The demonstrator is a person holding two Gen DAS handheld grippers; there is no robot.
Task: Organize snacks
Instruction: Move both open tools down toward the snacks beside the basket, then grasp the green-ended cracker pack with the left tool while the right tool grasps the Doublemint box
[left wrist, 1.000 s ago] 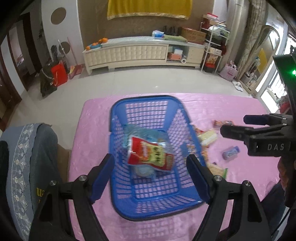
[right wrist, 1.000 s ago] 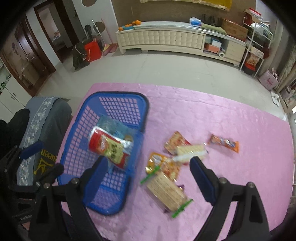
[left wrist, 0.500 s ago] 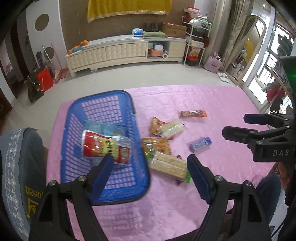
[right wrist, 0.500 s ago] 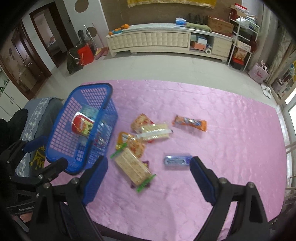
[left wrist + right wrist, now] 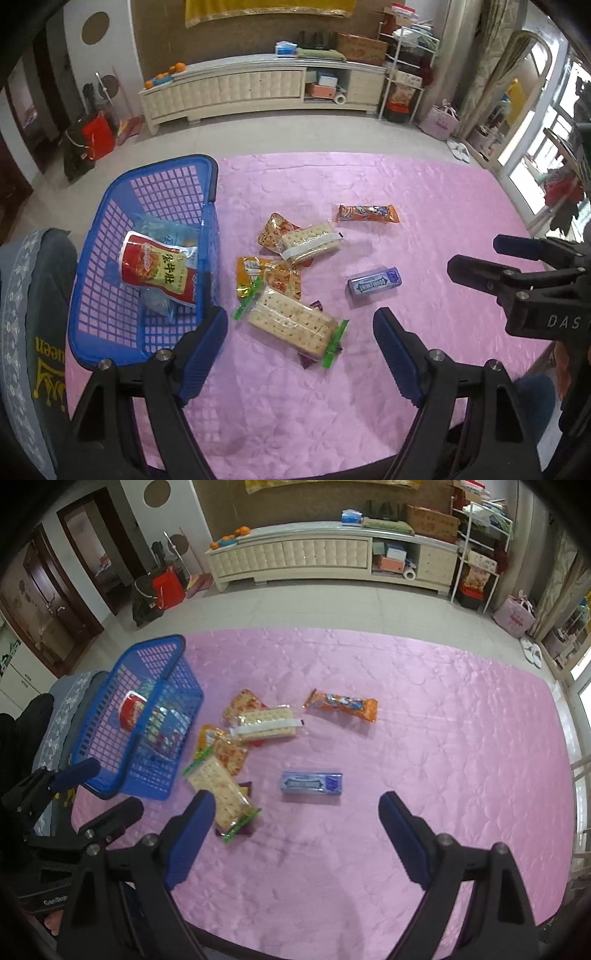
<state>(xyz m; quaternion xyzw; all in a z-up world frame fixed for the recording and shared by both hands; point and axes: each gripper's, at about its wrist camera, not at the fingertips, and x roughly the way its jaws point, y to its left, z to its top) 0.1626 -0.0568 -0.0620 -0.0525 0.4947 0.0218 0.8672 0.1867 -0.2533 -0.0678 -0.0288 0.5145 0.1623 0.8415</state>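
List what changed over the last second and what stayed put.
Both views swung away from the blue basket toward the loose snacks; the left gripper now frames the cracker pack, the right gripper the gum box. Nothing was grasped. Both jaws stayed open; the snacks lie unmoved.

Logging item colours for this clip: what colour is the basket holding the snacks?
Blue: a blue plastic lattice basket, clearest in the left wrist view.
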